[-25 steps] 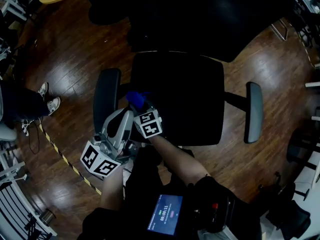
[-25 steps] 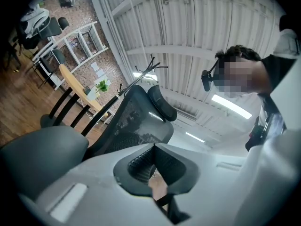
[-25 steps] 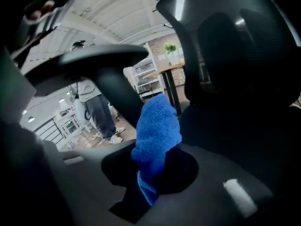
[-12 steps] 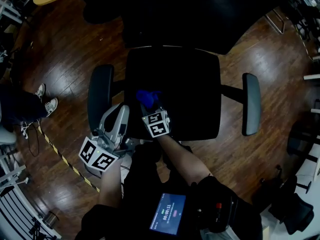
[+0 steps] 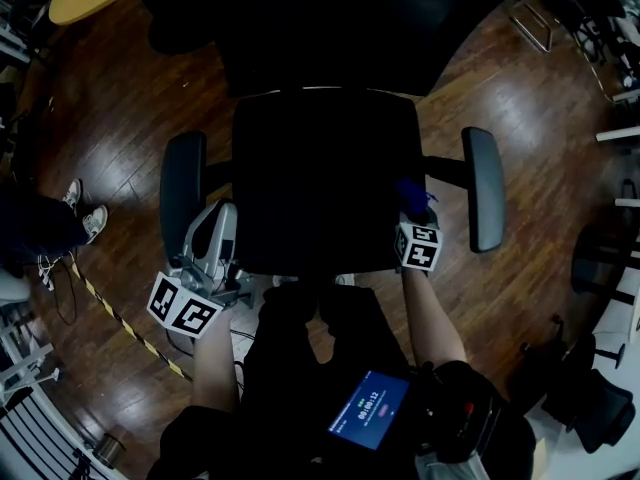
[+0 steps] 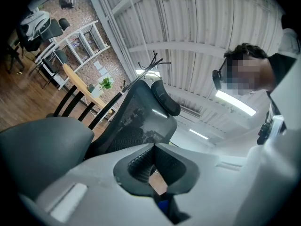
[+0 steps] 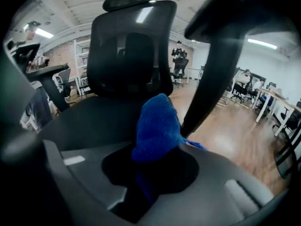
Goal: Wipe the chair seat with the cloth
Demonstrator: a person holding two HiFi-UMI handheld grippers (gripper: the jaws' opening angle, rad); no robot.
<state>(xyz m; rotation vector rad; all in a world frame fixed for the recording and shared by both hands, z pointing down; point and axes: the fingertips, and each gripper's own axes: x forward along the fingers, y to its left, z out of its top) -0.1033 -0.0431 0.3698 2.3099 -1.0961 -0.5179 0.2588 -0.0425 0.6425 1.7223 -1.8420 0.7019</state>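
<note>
Blue cloth (image 5: 412, 194) sits at the right edge of the black chair seat (image 5: 320, 168), just inside the right armrest (image 5: 485, 190). This is the head view. The right tool (image 5: 413, 210) is directly behind the cloth, with its marker cube at the seat's front-right corner. The left tool (image 5: 222, 220) lies off the seat's front-left side, beside the left armrest (image 5: 183, 193), well apart from the cloth. Dark wooden floor (image 5: 120, 118) surrounds the chair.

Left gripper view: the left tool (image 6: 154, 146) has its ribbed pads (image 6: 138, 161) meeting at the tips, with nothing between them. The grey armrest (image 6: 42, 142) fills the lower left. The mesh backrest (image 6: 136, 117) and headrest (image 6: 164, 98) rise beyond.

Right gripper view: the right tool (image 7: 151, 166) is clamped on the cloth (image 7: 157, 126), which bunches up out of the jaws. The seat (image 7: 89, 117) stretches away to the left, with the backrest (image 7: 129, 51) behind it. The dark armrest support (image 7: 214, 74) stands just right of the cloth. Contact between cloth and seat cannot be confirmed.
</note>
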